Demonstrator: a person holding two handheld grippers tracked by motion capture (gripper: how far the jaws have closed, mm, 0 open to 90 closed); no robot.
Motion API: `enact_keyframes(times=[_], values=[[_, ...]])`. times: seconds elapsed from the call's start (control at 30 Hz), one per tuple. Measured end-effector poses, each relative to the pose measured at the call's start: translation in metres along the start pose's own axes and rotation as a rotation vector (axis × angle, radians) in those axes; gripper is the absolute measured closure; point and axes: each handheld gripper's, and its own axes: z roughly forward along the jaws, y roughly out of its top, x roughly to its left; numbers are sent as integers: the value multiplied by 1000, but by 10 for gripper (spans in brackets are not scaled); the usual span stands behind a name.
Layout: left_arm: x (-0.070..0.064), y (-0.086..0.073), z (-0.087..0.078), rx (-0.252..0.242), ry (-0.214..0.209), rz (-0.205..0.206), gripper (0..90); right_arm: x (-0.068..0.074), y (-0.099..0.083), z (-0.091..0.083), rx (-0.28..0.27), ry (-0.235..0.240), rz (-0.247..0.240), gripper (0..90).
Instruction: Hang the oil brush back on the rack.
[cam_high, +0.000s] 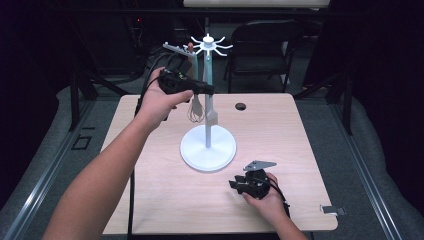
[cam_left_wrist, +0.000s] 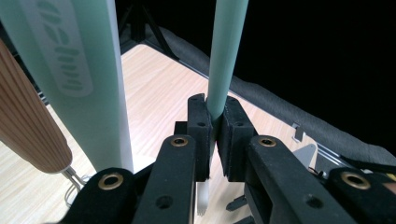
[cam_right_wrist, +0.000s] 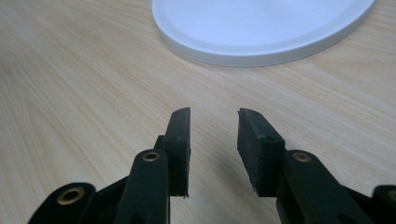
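Observation:
A white utensil stand rises from a round base mid-table to a crown of hooks. A wire whisk with a wooden handle hangs beside its pole. My left gripper is raised at the pole, shut on the slim pale green handle of a hanging spatula, whose slotted head shows below. A broader pale green shaft with lettering stands close on its left. My right gripper rests low on the table, open and holding nothing, facing the base.
The wooden table has a cable hole behind the stand and a small metal clip at its front right corner. A dark folding chair stands beyond the far edge. Grey floor surrounds the table.

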Motion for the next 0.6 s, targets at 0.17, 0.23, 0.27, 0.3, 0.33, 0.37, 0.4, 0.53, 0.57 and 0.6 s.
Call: enact_keyframes(times=[0.17,0.23,0.27,0.3,0.33,0.37,0.4,0.53,0.57,0.6], values=[[-6,-10,0,27,76,53,659,-1,0,1,-12,7,10,652],[-9,-18,-1,15,101,59,599,-1,0,0,-11,2,7,651],[-11,-23,-3,16,97,64,583,-2,0,0,-7,-1,3,650],[-12,-28,-3,12,96,68,570,-2,0,-1,-8,-1,7,650],[-12,-35,-4,7,102,72,553,-2,0,-1,-13,2,13,649],[-13,-42,-5,5,111,75,520,-2,0,-1,-17,2,15,649],[-13,-51,-5,3,120,75,493,-2,0,-1,-16,1,16,648],[-8,-92,-2,8,142,65,466,-2,0,-3,-15,-3,20,648],[-6,-103,-2,5,157,53,456,-3,0,-3,-16,-4,20,648],[-3,-115,-1,-1,159,38,445,-3,0,-3,-12,-9,15,647]])
